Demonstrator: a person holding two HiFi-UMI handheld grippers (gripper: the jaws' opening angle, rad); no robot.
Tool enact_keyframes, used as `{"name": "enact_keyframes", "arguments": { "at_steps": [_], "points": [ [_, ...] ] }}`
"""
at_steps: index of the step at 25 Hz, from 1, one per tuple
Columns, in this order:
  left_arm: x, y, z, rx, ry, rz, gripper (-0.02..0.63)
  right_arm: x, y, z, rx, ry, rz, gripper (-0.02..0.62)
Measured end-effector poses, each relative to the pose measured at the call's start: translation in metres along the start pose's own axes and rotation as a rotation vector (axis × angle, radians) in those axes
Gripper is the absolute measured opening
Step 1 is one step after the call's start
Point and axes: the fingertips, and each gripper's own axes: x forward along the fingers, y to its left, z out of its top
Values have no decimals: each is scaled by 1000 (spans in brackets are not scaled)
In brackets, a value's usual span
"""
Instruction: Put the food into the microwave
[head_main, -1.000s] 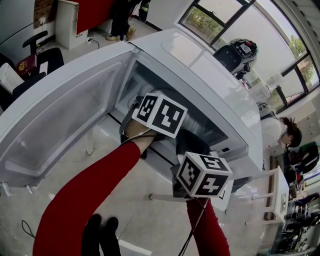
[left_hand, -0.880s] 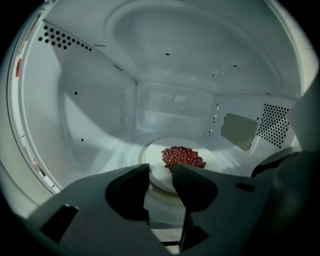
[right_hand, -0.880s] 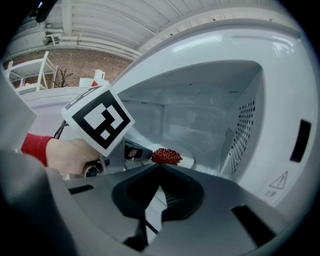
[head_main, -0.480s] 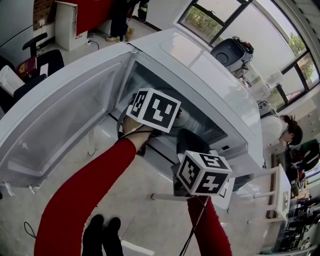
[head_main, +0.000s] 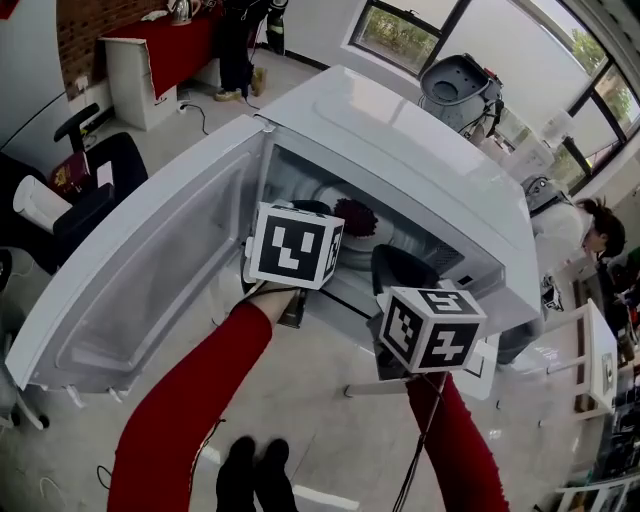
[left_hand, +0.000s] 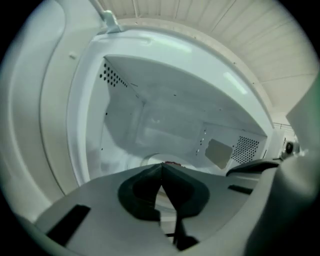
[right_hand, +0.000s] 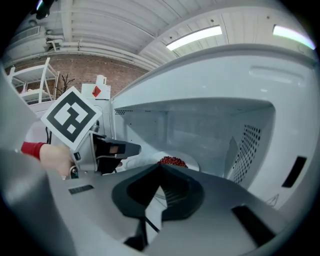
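The white microwave (head_main: 400, 150) stands with its door (head_main: 150, 260) swung wide to the left. Inside, a heap of red food (head_main: 355, 215) sits on a white plate (head_main: 365, 238) on the cavity floor; the right gripper view shows the food (right_hand: 172, 161) too. My left gripper (head_main: 305, 210) is at the mouth of the cavity, just in front of the plate, its jaws shut with nothing between them (left_hand: 161, 166). My right gripper (head_main: 392, 262) hovers at the right of the opening, also shut and empty (right_hand: 160, 166). Only the plate's rim (left_hand: 150, 160) shows over the left jaws.
The open door blocks the left side. Dark chairs (head_main: 100, 170) stand far left and a red counter (head_main: 160, 50) at the back. A grey appliance (head_main: 455, 85) is behind the microwave. A white table (head_main: 590, 360) and a person (head_main: 600, 225) are at the right.
My left gripper has drawn back and up out of the cavity, and the plate of red food now shows behind its cube. The right gripper has hardly moved.
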Motion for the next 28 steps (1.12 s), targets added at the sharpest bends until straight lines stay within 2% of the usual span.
{"name": "enact_keyframes", "arguments": {
  "at_steps": [4, 10, 16, 21, 28],
  "points": [
    [-18, -8, -5, -37, -24, -82, 9, -8, 16, 5, 38, -2, 36, 14],
    [-49, -11, -6, -74, -50, -158, 9, -27, 45, 2, 93, -13, 102, 14],
    [-87, -32, -7, -115, -68, -285, 9, -57, 71, 6, 109, -61, 189, 14],
    [-125, -70, -20, -91, -67, -376, 9, -101, 87, 7, 160, -97, 258, 14],
    [-180, -92, -53, -29, -58, -451, 9, -149, 112, -16, 185, -127, 282, 13]
  ]
}}
